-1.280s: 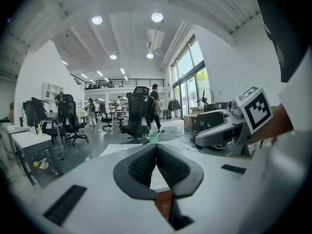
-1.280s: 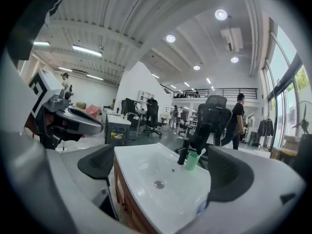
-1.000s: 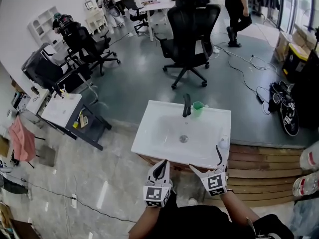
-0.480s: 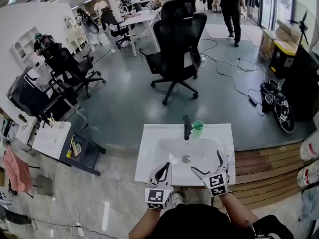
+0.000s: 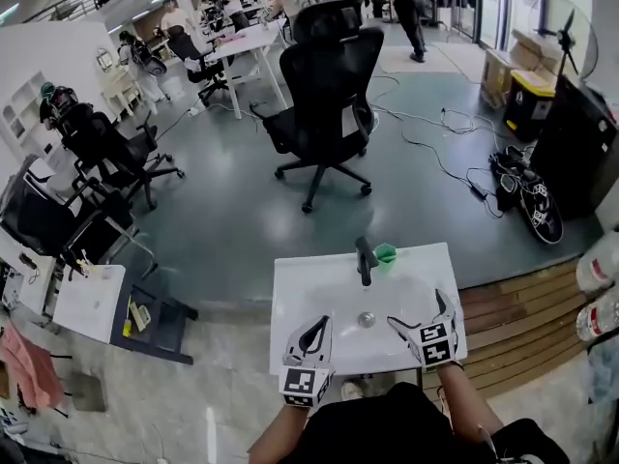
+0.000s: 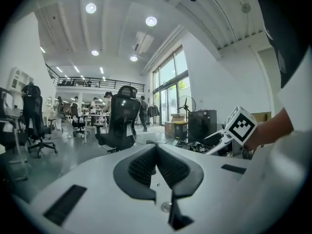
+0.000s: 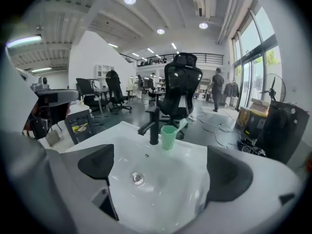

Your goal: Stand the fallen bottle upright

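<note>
A white sink (image 5: 319, 293) (image 7: 122, 145) stands just in front of me, with a black faucet (image 5: 365, 259) (image 7: 153, 126) and a green cup (image 5: 386, 253) (image 7: 168, 136) at its back rim. I cannot clearly make out a bottle in any view. My left gripper (image 5: 311, 331) (image 6: 156, 149) hangs at the sink's near edge, shut with nothing between its fingers. Over the sink's right side, my right gripper (image 5: 424, 315) (image 7: 163, 168) stands open and empty, looking across the basin and its drain (image 7: 137, 178). The right gripper's marker cube (image 6: 240, 125) shows in the left gripper view.
A black office chair (image 5: 324, 85) stands on the grey floor beyond the sink. A wooden platform (image 5: 517, 303) lies to the right, and black bags (image 5: 522, 187) and cables further right. A small white table (image 5: 87, 303) and more chairs are at the left. People walk far back.
The head view has swung, so the sink now sits lower and more central. Both grippers have come forward over the sink's near edge, and the right one has moved out over the basin.
</note>
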{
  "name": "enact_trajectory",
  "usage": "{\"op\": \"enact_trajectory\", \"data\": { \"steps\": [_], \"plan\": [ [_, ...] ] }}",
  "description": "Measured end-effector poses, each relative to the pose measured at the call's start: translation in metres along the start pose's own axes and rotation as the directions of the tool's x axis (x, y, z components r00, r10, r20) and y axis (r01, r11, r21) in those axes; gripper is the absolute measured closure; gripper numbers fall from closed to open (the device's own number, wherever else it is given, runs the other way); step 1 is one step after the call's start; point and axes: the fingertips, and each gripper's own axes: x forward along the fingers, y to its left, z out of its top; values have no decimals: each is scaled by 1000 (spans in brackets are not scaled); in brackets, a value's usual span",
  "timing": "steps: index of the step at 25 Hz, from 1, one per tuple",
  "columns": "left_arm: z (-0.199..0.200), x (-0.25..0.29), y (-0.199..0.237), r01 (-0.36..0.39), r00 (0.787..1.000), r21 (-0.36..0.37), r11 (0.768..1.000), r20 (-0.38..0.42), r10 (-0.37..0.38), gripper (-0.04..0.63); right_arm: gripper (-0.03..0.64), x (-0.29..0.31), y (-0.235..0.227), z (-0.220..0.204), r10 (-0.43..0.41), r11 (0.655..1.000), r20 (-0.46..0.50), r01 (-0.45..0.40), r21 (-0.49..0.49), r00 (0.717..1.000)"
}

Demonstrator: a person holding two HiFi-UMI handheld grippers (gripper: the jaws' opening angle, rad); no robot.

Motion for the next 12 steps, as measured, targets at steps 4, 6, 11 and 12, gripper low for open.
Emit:
{"op": "enact_trajectory", "data": {
  "steps": [4, 6, 11, 12],
  "plan": [
    [-12, 18, 1, 21, 999, -6, 1000, -28, -21, 578, 20, 12, -40, -22, -49, 997, -100, 54, 46, 994],
    [-19, 28, -3, 32, 998, -14, 999, -46, -33, 578, 20, 17, -61, -37, -72, 994, -153, 82, 65, 986],
    [-33, 55, -16, 55, 995, -33, 998, -75, -58, 578, 26, 34, -105, -74, -99, 985, -287, 134, 107, 953],
    [-35, 60, -18, 58, 995, -37, 998, -80, -60, 578, 31, 38, -113, -81, -97, 982, -316, 142, 123, 944]
  ]
}}
